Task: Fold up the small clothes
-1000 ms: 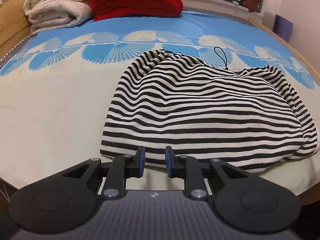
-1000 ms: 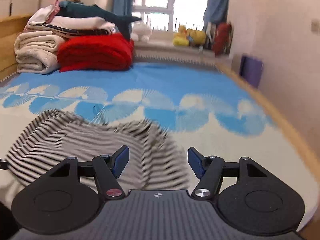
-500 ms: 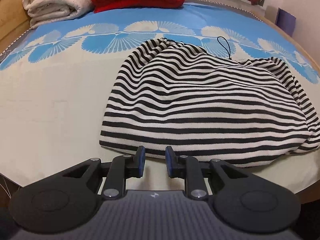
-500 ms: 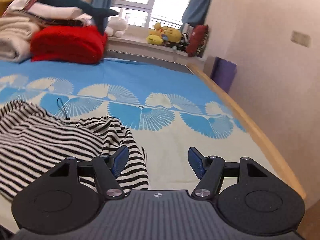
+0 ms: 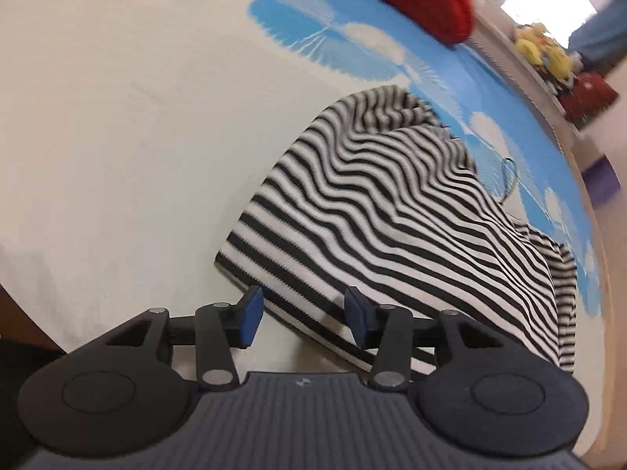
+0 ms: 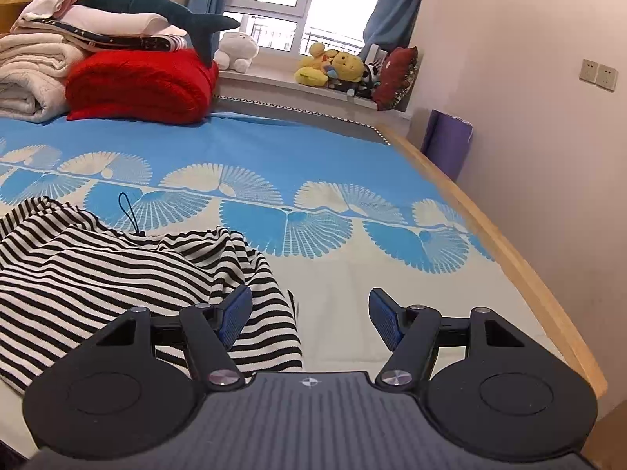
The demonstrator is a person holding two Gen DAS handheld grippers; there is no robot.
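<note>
blue-and-cream bedspread (image 6: pixel 274 149), striped garment (image 5: pixel 392 203) lying crosswise, hem facing left claw (image 5: pixel 301 315)

The striped garment (image 5: pixel 395 211) at centre frame is soft ribbed knit cloth; the bedspread (image 6: pixel 313 156) beneath is matt woven fabric; the red blanket (image 6: pixel 141 86), upper left, looks fuzzy; the bed frame (image 6: pixel 509 243) at right is smooth wood.

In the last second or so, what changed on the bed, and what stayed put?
The left claw rolled sideways and dipped toward the near hem of the striped garment. Its jaws have just been opening; the hem now lies between them, not yet pinched. The right claw swung off the garment's right end and stands open, holding nothing. The garment, red blanket and bedspread stayed put.
</note>
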